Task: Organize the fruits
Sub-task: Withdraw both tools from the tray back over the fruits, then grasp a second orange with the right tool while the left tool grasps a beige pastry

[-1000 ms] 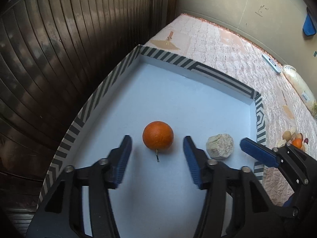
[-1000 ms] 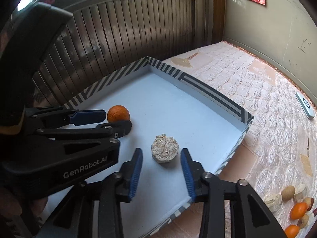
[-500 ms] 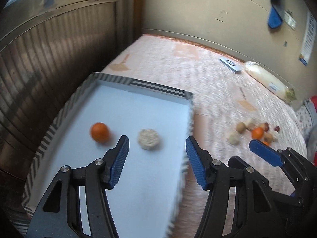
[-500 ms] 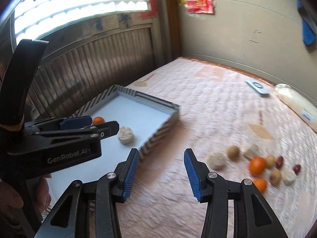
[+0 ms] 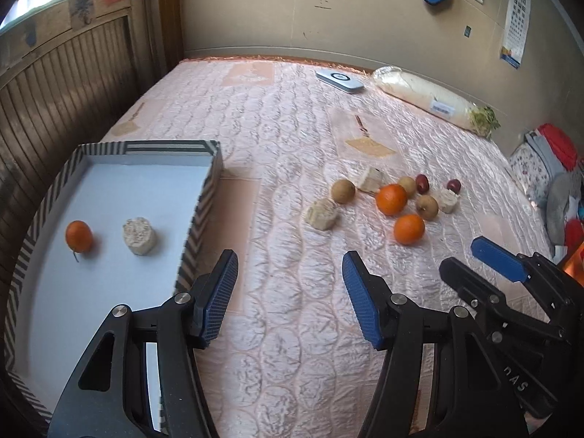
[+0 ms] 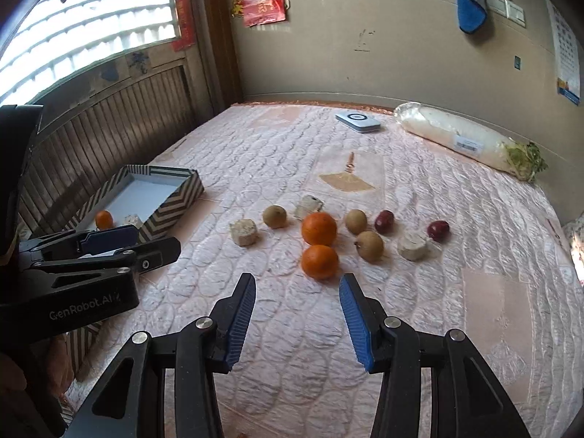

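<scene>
Right gripper (image 6: 297, 315): jaws parted, nothing between the pads, held above the quilted bedspread (image 6: 474, 328) and tilted down toward the loose fruit. Near orange (image 6: 319, 261) lies straight ahead of it, just beyond the fingertips and slightly right of the gap's centre line. The orange is round, so no long axis constrains jaw orientation.

Left gripper (image 5: 288, 297): jaws likewise parted and empty, over bare bedspread just right of the striped tray (image 5: 204, 197). From this gripper the near orange sits ahead and to the right, well apart. Judgement: the right gripper is the nearer hand for that orange.

Layout relative to the near orange (right wrist view):
- Second orange (image 6: 318, 228) directly behind it, almost touching.
- Brown round fruit (image 6: 369, 246) just to the right, another (image 6: 356, 221) behind that, a third (image 6: 274, 216) behind-left.
- Pale cut chunk (image 6: 244, 231) to the left, one (image 6: 411, 246) to the right, one (image 6: 308, 206) further behind.
- Two dark red fruits (image 6: 384, 221) (image 6: 438, 230) behind-right.

Tray, far left of the near orange, already holds a small orange (image 5: 78, 236) and a pale chunk (image 5: 138, 236), apart from each other, with much floor free.

Room for moving: the near side of the orange is open. The close second orange behind it is likely to be nudged if the jaws overshoot. The route to the tray crosses clear bedspread; the tray's raised striped wall must be cleared.
</scene>
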Demonstrator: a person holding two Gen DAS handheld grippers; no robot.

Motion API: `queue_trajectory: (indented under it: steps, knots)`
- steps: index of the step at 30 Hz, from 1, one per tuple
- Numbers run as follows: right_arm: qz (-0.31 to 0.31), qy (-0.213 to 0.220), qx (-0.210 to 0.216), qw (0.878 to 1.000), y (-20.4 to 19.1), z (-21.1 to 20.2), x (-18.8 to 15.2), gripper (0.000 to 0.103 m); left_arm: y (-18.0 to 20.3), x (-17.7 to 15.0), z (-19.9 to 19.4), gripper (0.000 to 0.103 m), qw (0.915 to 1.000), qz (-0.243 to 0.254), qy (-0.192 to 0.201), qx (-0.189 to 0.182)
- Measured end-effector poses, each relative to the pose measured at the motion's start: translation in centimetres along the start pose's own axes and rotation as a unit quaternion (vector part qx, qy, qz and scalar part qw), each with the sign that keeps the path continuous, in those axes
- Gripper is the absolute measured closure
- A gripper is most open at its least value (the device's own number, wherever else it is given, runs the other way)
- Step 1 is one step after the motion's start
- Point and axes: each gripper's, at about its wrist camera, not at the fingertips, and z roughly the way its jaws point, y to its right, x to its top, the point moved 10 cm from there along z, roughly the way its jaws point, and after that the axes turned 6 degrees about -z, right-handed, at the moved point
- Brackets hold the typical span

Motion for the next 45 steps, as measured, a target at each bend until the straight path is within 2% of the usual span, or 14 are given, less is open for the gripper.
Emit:
queue_trajectory:
  steps: [5,8,18,22,24,28,31,36,42,45]
  knots:
    - [0.019,-0.008,-0.012,1.000,2.5,-0.2,-1.6,0.057,1.3,-0.6,0.8,0.043,0.9999,0.006,-0.010,-0.005]
    - [0.027,-0.011,-0.005,1.000,2.9,0.2,-1.8,0.057,1.5,-0.7,1.1,0.043,0.9999,0.010,-0.013,0.001]
    - [0.017,-0.029,0.031,0.999,1.6,4.4,-0.6,0.057,0.9,-0.3,2.9,0.043,0.9996,0.003,-0.028,0.009]
    - [0.005,-0.039,0.030,0.999,1.2,6.2,0.0,0.057,0.9,0.1,3.6,0.043,0.9995,0.000,-0.032,0.007]
    - [0.003,-0.039,0.028,0.999,1.4,6.6,0.2,0.074,0.9,0.5,4.0,0.043,0.9994,-0.003,-0.033,0.010]
    - [0.011,-0.022,0.044,0.999,1.6,5.7,0.4,0.074,0.9,1.3,5.1,0.043,0.9990,-0.017,-0.041,0.003]
    - [0.010,-0.022,0.033,0.999,2.2,5.2,0.1,0.074,1.3,1.8,5.9,0.043,0.9986,-0.019,-0.049,0.003]
    - [0.024,-0.026,0.030,0.999,3.4,5.2,-0.4,0.074,2.8,2.2,7.0,0.043,0.9986,0.000,-0.053,0.001]
    - [0.023,-0.023,0.029,0.999,3.5,4.8,-0.5,0.074,3.3,1.9,9.2,0.043,0.9972,0.012,-0.067,0.031]
    - [0.023,-0.022,0.029,0.999,3.5,4.4,-0.6,0.074,3.2,2.0,9.4,0.043,0.9971,0.022,-0.058,0.044]
